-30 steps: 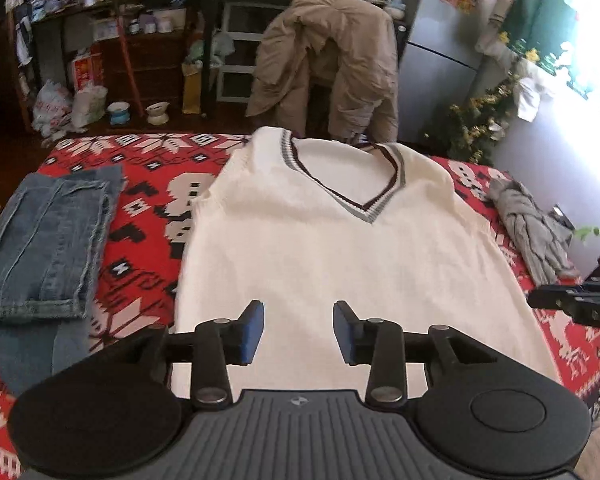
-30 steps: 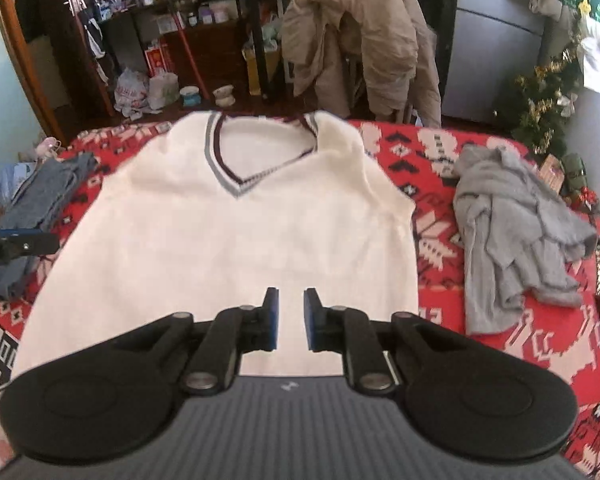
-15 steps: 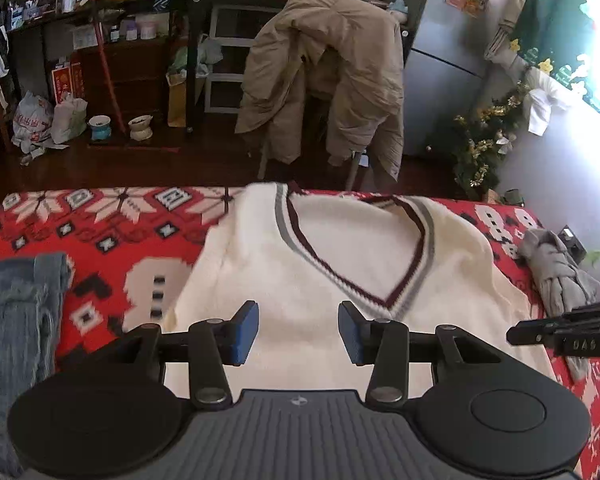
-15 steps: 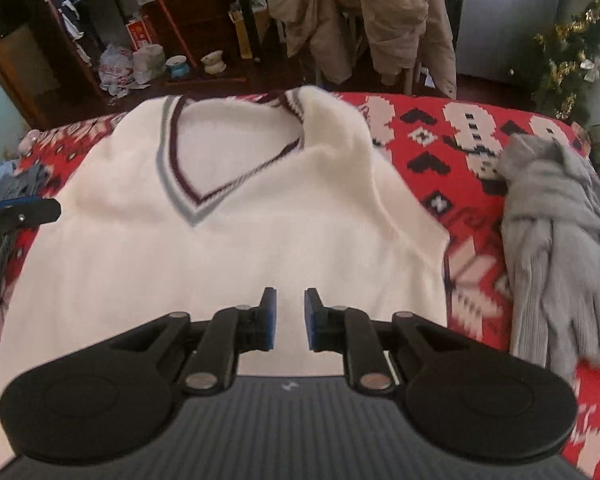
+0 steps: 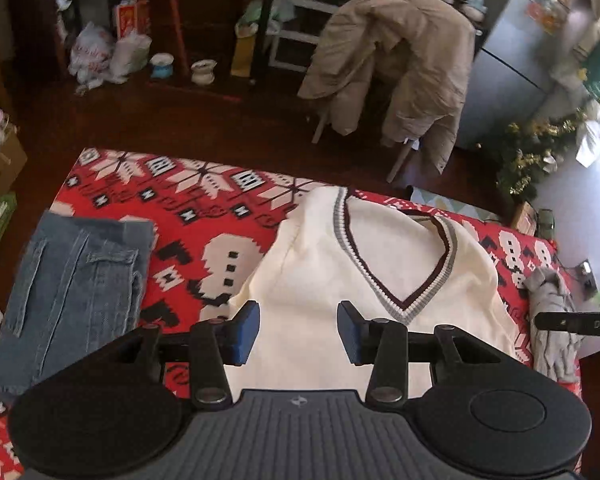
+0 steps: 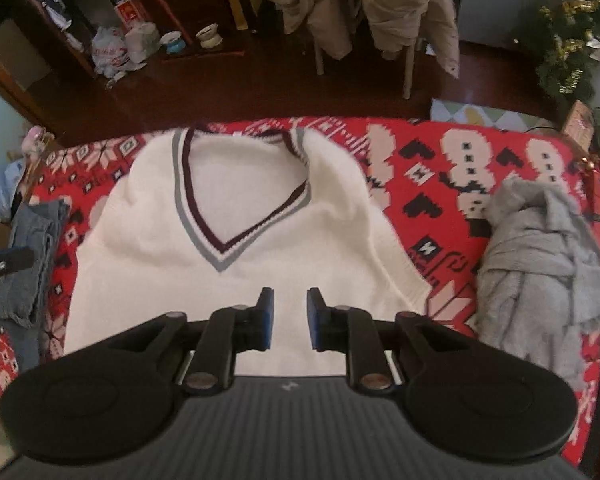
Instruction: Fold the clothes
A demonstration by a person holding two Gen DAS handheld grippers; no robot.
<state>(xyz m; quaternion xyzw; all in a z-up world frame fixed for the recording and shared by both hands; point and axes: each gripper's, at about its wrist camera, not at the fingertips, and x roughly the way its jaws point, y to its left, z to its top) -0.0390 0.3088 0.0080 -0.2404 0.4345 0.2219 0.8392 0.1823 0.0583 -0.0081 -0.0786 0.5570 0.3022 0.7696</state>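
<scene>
vest [image 6: 236, 264] central on blanket [image 6: 420, 168], jeans [image 5: 76, 288] left, crumpled sweater [image 6: 540, 248] right, coat-draped chair [image 5: 396, 64] behind

You have one cream vest [image 6: 236, 264] on one red blanket [image 6: 432, 168], one jeans pair [image 5: 76, 288] left of the vest, one grey garment [image 6: 540, 256] right of it.

Daylight glared from the right edge; the far room stayed dim, slightly blurred, and fisheye distortion bent the edges.
</scene>
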